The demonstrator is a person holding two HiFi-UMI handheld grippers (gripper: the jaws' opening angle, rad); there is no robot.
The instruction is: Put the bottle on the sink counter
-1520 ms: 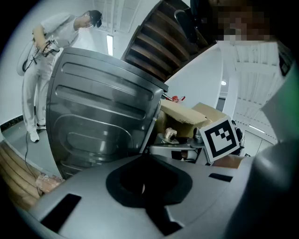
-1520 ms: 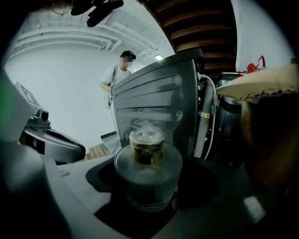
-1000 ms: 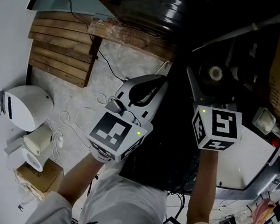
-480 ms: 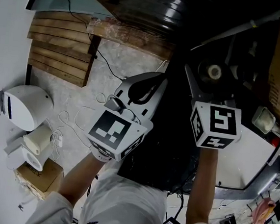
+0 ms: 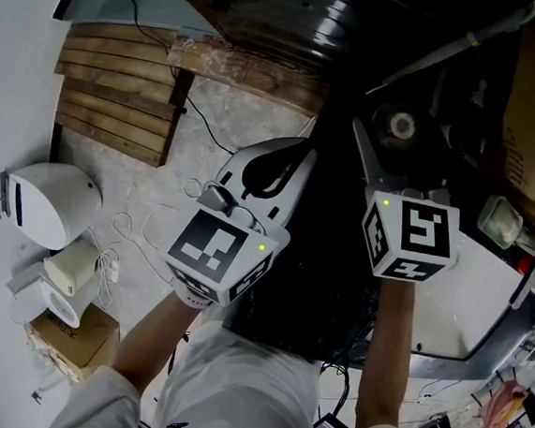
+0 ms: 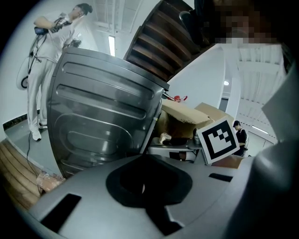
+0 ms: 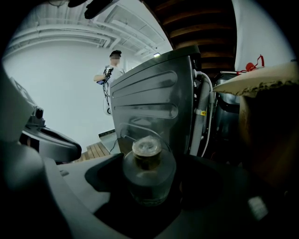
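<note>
Right gripper view has the small clear glass bottle with a brown neck and pale cap (image 7: 148,177) upright between the jaws of the right gripper (image 7: 154,164), which have just been opening wide and seem off it, so only withdrawal looks left; the left gripper (image 6: 145,186) is closed, empty.

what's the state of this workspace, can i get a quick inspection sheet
surface: dark under the bottle; no sink counter can be made out
job's things: bottle, upright, between the right jaws
clutter: wooden slats, white appliance, cardboard box
grippers: left hand-held gripper shut, empty; right hand-held gripper open, jaws have just been opening, with the bottle between them
cables: black cable and white cable on the floor
surroundings: grey metal panel; person in white standing in the background
</note>
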